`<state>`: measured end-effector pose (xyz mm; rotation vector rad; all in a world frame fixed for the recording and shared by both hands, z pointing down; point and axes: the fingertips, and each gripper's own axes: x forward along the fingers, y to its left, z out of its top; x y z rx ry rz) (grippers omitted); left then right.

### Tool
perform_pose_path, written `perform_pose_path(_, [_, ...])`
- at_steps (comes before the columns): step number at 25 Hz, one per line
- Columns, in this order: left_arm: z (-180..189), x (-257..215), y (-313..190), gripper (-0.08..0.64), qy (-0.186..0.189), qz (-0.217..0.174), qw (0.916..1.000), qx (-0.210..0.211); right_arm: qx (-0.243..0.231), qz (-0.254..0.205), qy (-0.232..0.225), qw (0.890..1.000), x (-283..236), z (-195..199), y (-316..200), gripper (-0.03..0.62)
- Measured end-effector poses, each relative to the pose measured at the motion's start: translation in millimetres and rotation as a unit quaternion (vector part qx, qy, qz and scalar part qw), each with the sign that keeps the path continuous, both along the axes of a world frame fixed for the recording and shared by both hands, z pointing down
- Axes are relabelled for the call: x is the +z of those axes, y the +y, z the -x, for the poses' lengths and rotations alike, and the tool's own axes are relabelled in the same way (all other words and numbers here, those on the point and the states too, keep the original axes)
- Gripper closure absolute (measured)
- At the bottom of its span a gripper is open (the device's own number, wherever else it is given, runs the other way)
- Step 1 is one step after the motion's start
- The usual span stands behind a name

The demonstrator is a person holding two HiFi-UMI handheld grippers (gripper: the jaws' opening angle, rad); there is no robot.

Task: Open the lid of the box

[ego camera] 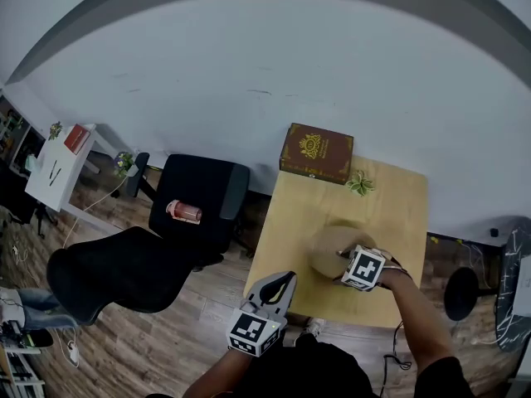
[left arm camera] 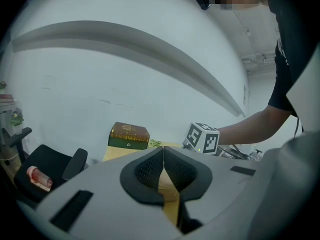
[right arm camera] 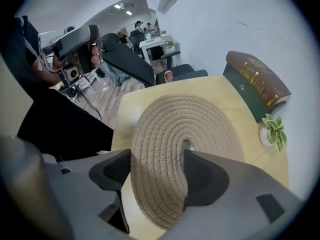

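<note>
Round woven lid (right arm camera: pixel 185 119) lies flat at the near middle of the bench (ego camera: pixel 390 197). The box body beneath is not visible.

Right claw (right arm camera: pixel 157 159) comes in low over the lid's near side, released and spread. One jaw is at the outer rim, the other by the small loop at the centre. Rope coils fill the gap between the jaws; the pads look close to them, but no squeeze shows. Likely set this way to pinch the lid and lift it.

Left claw (left arm camera: pixel 162 151) is clenched on nothing, tips meeting. It is held off the bench's near-left corner, well clear of the lid, probably parked to leave the right side room.

A book-shaped case (ego camera: pixel 317 152) and a small plant (ego camera: pixel 361 182) stand at the far edge, well apart from both claws.
</note>
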<state>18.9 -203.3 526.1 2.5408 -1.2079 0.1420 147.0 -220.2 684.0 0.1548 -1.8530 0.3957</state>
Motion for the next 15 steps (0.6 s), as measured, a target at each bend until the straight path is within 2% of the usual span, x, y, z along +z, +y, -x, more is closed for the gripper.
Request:
perform_pose_path(8, [16,7,-8,0.538,0.012,0.01,0.9999,-0.004,-0.002,0.053,0.02,0.998,9,2,4,0.239])
perform_pose_path(15, [24,6,-9,0.538,0.016,0.007,0.9998,-0.009,-0.013,0.053,0.026,0.998,9,2,5,0.252])
